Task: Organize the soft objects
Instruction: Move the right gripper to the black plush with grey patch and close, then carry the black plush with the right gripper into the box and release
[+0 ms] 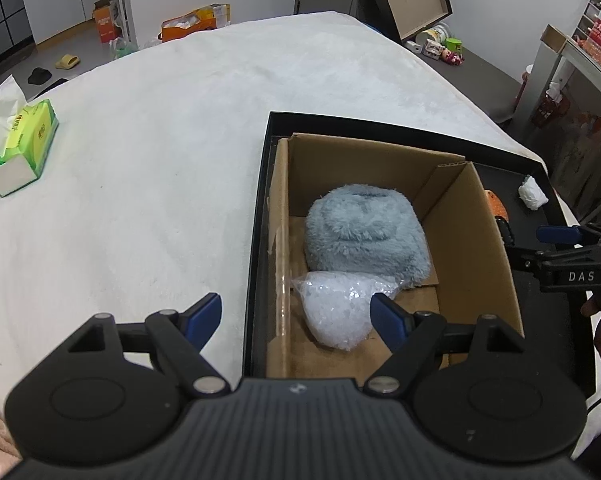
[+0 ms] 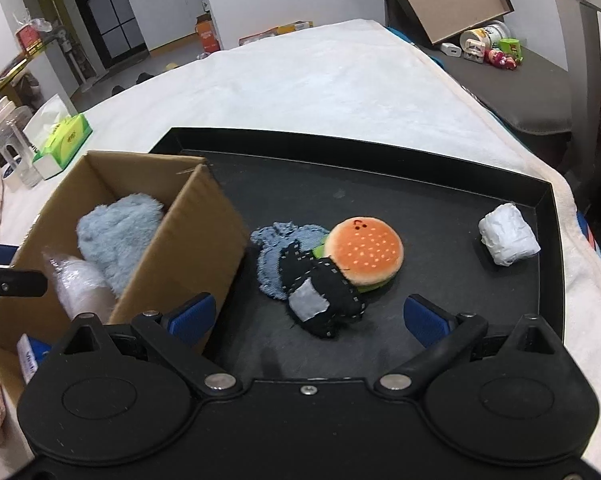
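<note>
White blanket (image 2: 340, 92) covers the whole work surface; black tray (image 2: 380, 152) sits on it; cardboard box (image 1: 472, 216) stands in the tray's left part, open top. Inside the box: fluffy light-blue plush (image 1: 360, 232) toward the far end, clear plastic bag of white filling (image 1: 336, 312) touching its near edge. On the tray floor right of the box: burger plush (image 2: 366, 250), partly resting on a blue denim piece (image 2: 274, 256) and overlapped by a dark stitched fabric piece with a grey patch (image 2: 320, 296); white wrapped bundle (image 2: 508, 240) well apart near the tray's right wall. Green tissue box (image 1: 24, 144) on the blanket, far left. Left gripper (image 1: 296, 322) spread over the box's near left wall, nothing pinched; right gripper (image 2: 308, 318) spread wide above the dark fabric piece, nothing pinched.
</note>
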{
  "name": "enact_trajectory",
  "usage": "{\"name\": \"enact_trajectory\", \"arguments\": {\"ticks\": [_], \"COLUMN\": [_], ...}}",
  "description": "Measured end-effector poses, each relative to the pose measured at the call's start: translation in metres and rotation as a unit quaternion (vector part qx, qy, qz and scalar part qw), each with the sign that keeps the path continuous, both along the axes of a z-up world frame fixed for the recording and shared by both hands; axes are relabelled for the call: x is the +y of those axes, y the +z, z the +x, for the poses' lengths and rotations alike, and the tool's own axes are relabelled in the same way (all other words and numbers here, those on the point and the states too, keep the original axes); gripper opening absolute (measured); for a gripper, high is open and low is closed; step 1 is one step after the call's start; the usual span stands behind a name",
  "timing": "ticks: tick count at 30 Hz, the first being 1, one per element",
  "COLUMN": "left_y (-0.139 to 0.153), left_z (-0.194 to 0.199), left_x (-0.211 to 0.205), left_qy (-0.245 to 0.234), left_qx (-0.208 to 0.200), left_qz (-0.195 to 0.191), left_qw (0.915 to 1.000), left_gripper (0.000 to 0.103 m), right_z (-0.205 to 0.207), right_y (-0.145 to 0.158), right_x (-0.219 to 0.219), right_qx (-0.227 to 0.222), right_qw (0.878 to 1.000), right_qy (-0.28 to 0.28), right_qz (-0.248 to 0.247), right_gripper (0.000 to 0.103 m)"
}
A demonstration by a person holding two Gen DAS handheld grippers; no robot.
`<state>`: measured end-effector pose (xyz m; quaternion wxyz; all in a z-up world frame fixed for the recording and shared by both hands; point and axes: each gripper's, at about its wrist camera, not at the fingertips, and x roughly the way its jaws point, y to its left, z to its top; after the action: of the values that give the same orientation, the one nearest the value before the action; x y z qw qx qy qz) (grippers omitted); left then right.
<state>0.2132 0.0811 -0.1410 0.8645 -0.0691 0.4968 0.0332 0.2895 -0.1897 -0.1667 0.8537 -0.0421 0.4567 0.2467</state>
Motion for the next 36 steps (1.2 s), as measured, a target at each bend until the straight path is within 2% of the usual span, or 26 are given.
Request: {"name": "enact_trajectory", "arguments": {"ticks": [2, 7, 13, 15, 17, 22, 36], "left_y": [-0.001, -0.001, -0.003, -0.003, -0.004, -0.004, 0.005], "left_z": [0.002, 0.005, 0.006, 0.006, 0.006, 0.004, -0.006], "left_x": [0.0, 0.0, 0.001, 0.002, 0.003, 0.006, 0.002], "left_qy": [0.004, 0.01, 0.009, 0.011, 0.013, 0.018, 0.007], "left_qx": [0.0, -0.003, 0.001, 0.001, 0.001, 0.003, -0.016], "left_qz": [0.004, 0.011, 0.012, 0.012, 0.013, 0.011, -0.002], "left_qw": [1.0, 0.9999, 0.9999, 0.9999, 0.9998, 0.9998, 0.9998], "left_gripper": [0.08, 0.08, 0.08, 0.08, 0.08, 0.08, 0.08], "right_z": [0.003, 0.007, 0.016, 0.018, 0.019, 0.012, -0.004], "right_y": [-0.002, -0.009, -0.016, -0.02, -0.02, -0.013, 0.031], "right_x": [0.0, 0.002, 0.006, 0.007, 0.004, 0.003, 0.0], "right_qx": [-0.003, -0.005, 0.005, 0.016, 0.028, 0.026, -0.004], "right_qw": [1.0, 1.0, 1.0, 1.0, 1.0, 1.0, 1.0], "right_qy": [0.001, 0.007, 0.011, 0.01, 0.008, 0.013, 0.005], "right_qz": [-0.001, -0.007, -0.01, -0.016, -0.001, 0.0, 0.003], "right_gripper": [0.099, 0.083, 0.057, 0.039, 0.035, 0.032, 0.032]}}
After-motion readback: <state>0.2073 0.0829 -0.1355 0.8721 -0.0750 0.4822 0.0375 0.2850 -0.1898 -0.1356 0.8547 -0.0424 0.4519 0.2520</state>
